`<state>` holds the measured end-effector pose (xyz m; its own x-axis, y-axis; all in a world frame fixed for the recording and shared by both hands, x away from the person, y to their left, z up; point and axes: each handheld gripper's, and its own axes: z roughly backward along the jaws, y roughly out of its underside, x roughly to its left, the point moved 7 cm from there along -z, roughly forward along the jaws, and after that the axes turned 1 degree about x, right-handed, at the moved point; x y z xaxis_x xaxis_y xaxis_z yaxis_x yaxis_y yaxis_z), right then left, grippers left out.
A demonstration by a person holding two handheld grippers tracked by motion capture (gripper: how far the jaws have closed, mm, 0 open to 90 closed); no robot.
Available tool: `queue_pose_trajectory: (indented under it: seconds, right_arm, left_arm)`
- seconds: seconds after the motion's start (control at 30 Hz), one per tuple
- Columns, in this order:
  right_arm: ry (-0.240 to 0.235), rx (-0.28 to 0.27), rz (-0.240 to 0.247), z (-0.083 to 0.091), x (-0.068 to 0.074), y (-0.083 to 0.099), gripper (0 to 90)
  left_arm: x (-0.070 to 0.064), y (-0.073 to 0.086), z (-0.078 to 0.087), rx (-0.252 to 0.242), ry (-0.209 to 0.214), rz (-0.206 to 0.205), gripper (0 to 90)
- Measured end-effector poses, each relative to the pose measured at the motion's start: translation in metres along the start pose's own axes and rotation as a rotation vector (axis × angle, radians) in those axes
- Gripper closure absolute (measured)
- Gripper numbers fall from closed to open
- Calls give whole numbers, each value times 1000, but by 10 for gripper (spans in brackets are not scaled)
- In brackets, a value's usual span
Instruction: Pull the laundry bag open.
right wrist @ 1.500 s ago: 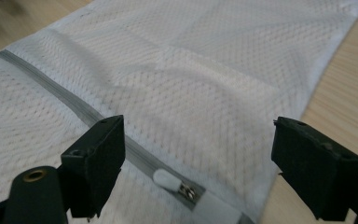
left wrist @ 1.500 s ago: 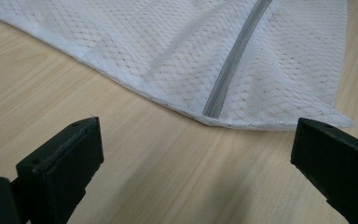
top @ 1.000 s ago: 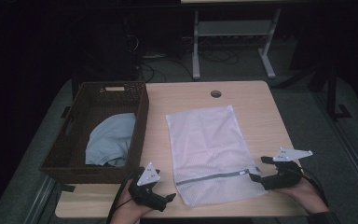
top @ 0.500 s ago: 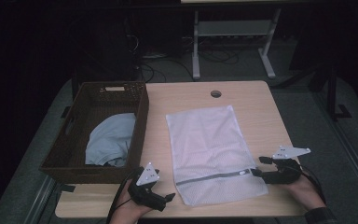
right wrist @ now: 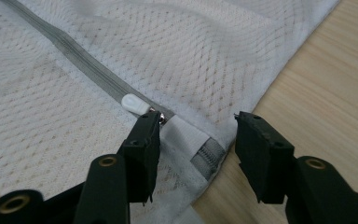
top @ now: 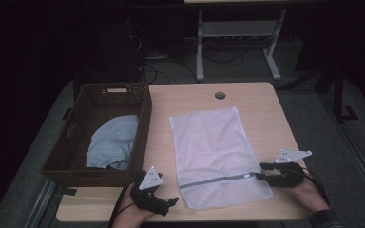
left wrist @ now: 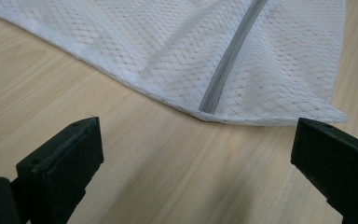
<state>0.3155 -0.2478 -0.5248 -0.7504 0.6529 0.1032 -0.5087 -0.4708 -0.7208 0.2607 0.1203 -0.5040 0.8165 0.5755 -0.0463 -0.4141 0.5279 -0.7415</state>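
Where jaws straddle, white zipper pull [right wrist: 135,103].

left black two-jaw gripper [top: 171,202] sits low at the near edge, held in the person's left hand [top: 132,214], jaws spread wide and nothing between them, grey three-cornered plate on top. right black two-jaw gripper [top: 260,171] held in the right hand [top: 308,188], forearm coming in from the bottom right, jaws parted and pointing left, tips low. cable trails back from each.
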Motion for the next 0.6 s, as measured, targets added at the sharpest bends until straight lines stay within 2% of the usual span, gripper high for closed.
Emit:
queue_pose_trajectory:
  seconds: [0.13,0.17,0.23,0.27,0.37,0.6]
  right_arm:
    - [9,0,9,0,0,0,544]
    - [18,-1,30,0,1,1,586]
    - [19,-2,32,0,1,1,603]
    - [10,-4,30,1,3,1,655]
    - [0,-10,23,1,3,2,719]
    - [-30,-13,-4,0,4,2,833]
  left_arm:
    - [0,0,-1,0,2,3,22]
    - [0,0,-1,0,2,3,22]
    - [0,0,-1,1,2,2,22]
    - [-1,0,-2,4,3,-1,22]
    - [-1,-1,-2,2,5,-3,22]
    - [1,-3,-3,-4,13,4,22]
